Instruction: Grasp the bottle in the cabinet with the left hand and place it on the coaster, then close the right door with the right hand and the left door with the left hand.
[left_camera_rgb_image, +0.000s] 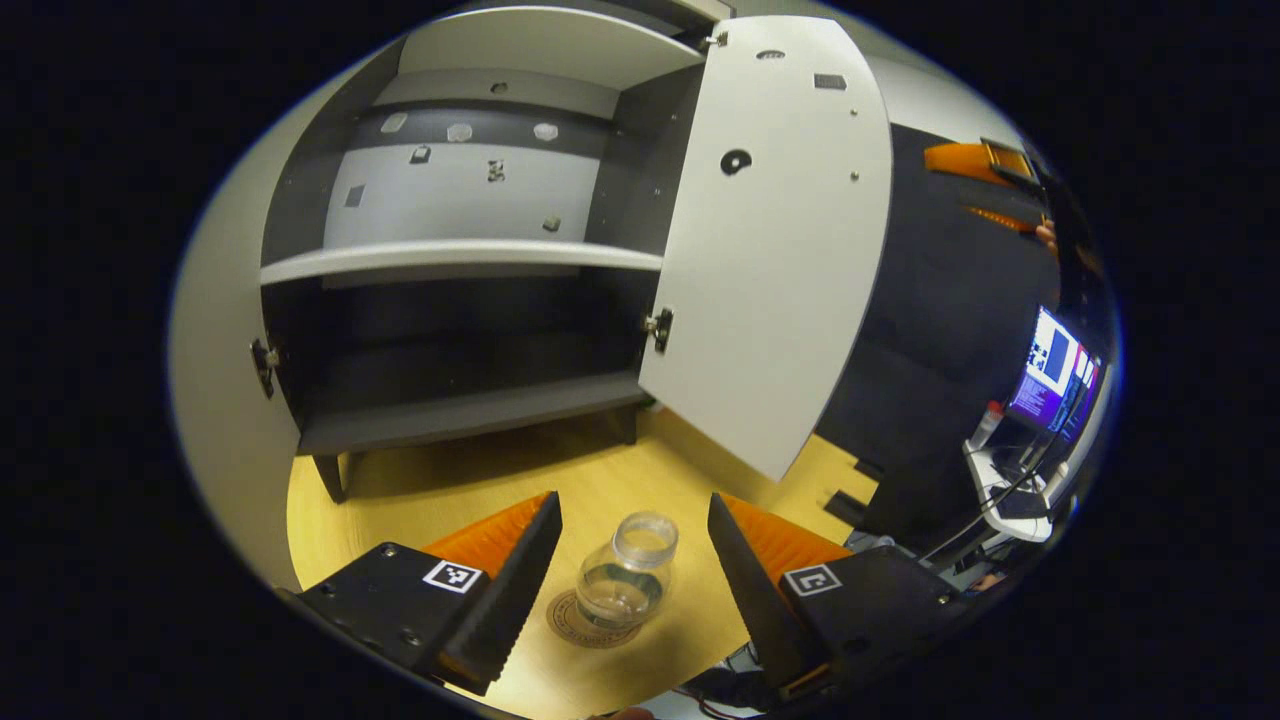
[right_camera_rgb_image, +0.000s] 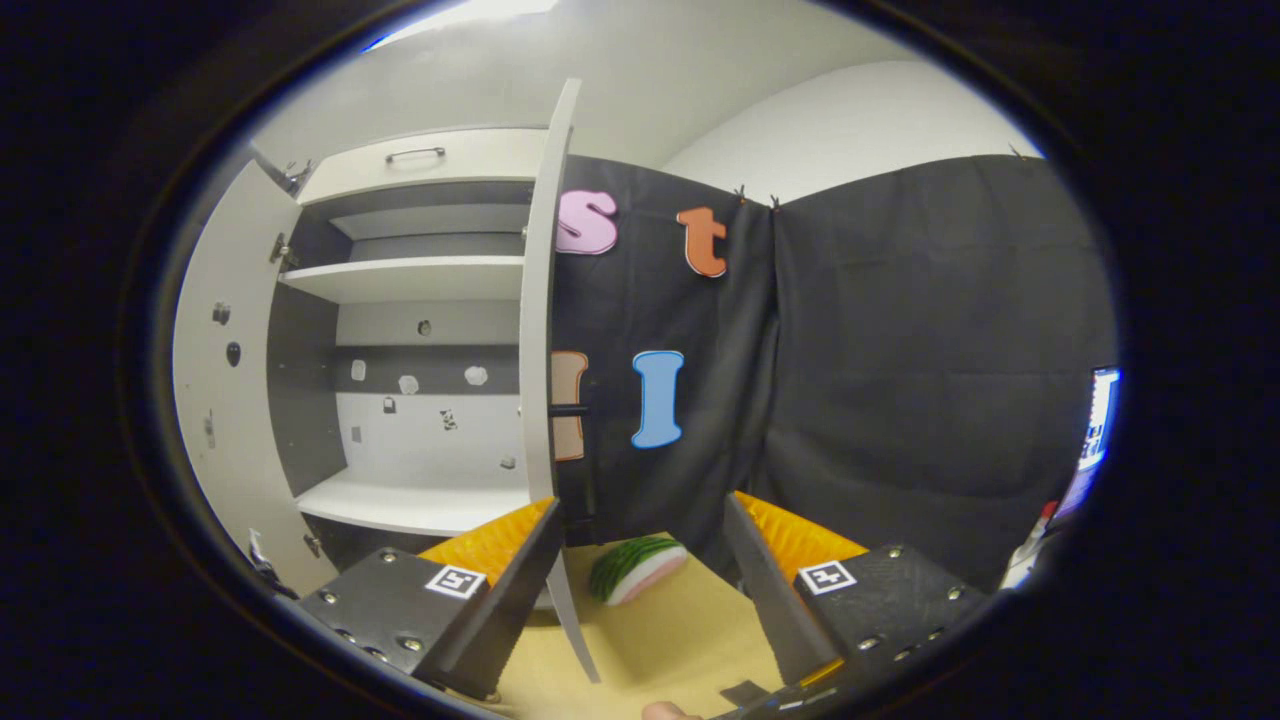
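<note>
A clear capless bottle (left_camera_rgb_image: 625, 585) stands upright on a round brown coaster (left_camera_rgb_image: 585, 622) on the wooden table. My left gripper (left_camera_rgb_image: 632, 575) is open, its fingers on either side of the bottle with a gap to each. Behind it the cabinet (left_camera_rgb_image: 470, 260) stands with both doors swung out; its right door (left_camera_rgb_image: 775, 240) hangs wide. In the right gripper view my right gripper (right_camera_rgb_image: 640, 575) is open and holds nothing. It faces the edge of the right door (right_camera_rgb_image: 545, 330), with the left door (right_camera_rgb_image: 225, 400) open at the far left.
A watermelon-slice toy (right_camera_rgb_image: 635, 568) lies on the table beyond my right gripper. A lit monitor (left_camera_rgb_image: 1055, 370) and a white stand with cables (left_camera_rgb_image: 1005, 490) sit at the right. The cabinet shelves (right_camera_rgb_image: 415, 275) are bare.
</note>
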